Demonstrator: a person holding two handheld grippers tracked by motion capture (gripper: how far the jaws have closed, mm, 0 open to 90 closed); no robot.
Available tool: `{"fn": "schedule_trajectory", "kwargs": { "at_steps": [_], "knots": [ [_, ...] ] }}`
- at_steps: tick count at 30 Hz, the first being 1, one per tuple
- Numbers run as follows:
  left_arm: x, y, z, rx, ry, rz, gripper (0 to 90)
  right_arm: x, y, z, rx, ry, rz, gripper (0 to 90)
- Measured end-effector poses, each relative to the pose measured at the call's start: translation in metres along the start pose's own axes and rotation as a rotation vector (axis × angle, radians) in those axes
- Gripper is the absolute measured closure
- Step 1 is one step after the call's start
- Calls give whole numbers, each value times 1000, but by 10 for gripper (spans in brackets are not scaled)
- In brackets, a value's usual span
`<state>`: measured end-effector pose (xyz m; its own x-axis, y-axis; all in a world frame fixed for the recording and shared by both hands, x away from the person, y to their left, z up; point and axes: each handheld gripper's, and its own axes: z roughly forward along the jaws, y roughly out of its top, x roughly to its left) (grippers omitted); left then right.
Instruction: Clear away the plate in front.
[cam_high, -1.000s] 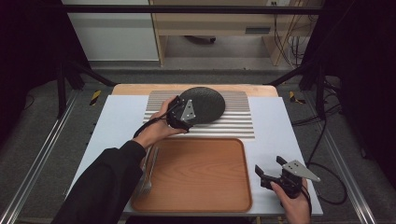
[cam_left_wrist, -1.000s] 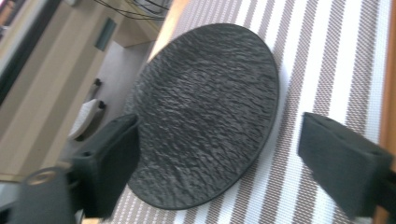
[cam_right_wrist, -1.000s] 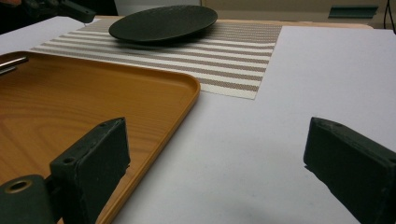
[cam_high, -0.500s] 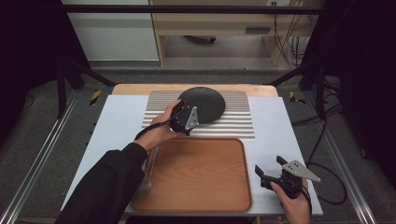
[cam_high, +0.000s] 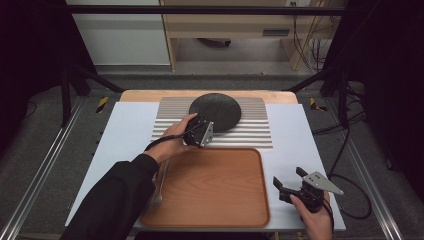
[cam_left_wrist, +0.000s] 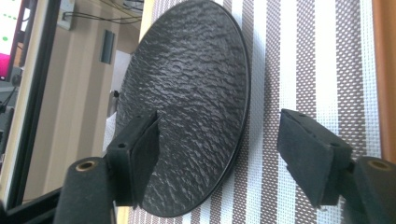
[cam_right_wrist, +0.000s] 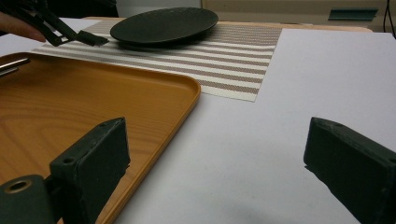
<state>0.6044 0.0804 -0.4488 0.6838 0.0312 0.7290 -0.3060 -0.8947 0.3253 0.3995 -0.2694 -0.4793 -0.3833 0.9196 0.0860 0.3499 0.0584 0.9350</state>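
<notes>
Now lower | left tool (cam_high: 209, 131) closing, still apart astride black plate (cam_high: 215, 111) rim | right tool (cam_high: 290, 180) apart

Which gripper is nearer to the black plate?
Left. The left gripper is at the black plate's near rim, jaws straddling it; the right gripper hovers far off beside the wooden tray.

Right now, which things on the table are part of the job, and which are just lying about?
In the job:
- round black textured plate
- left gripper, jaws just closing around the plate's rim
- striped woven placemat beneath it

Lying about:
- brown wooden tray
- metal utensil at its left edge
- right gripper, open
</notes>
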Motion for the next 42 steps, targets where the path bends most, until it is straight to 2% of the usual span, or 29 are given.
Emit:
{"fn": "schedule_trajectory", "kwargs": {
  "at_steps": [8, 10, 13, 16, 28, 38, 42],
  "knots": [
    [-1, -2, 5, 21, -4, 26, 361, 0, 0, 0, 1, 0, -1, 70],
    [-1, -2, 8, 42, -4, 56, 376, 0, 0, 1, 3, 0, -1, 70],
    [-1, -1, 13, 46, -6, 65, 393, 0, -1, 1, 6, -2, 2, 70],
    [-1, 1, 18, 54, -11, 90, 411, -1, -1, 1, 6, -3, 6, 70],
    [-5, -3, 33, 52, -9, 89, 486, -2, -3, 2, 13, -7, 9, 70],
    [-7, -2, 37, 71, 19, 113, 560, -4, -3, 2, 14, -9, 10, 70],
    [-8, -2, 39, 77, 22, 107, 577, -4, -3, 2, 15, -10, 12, 70]
  ]
}}
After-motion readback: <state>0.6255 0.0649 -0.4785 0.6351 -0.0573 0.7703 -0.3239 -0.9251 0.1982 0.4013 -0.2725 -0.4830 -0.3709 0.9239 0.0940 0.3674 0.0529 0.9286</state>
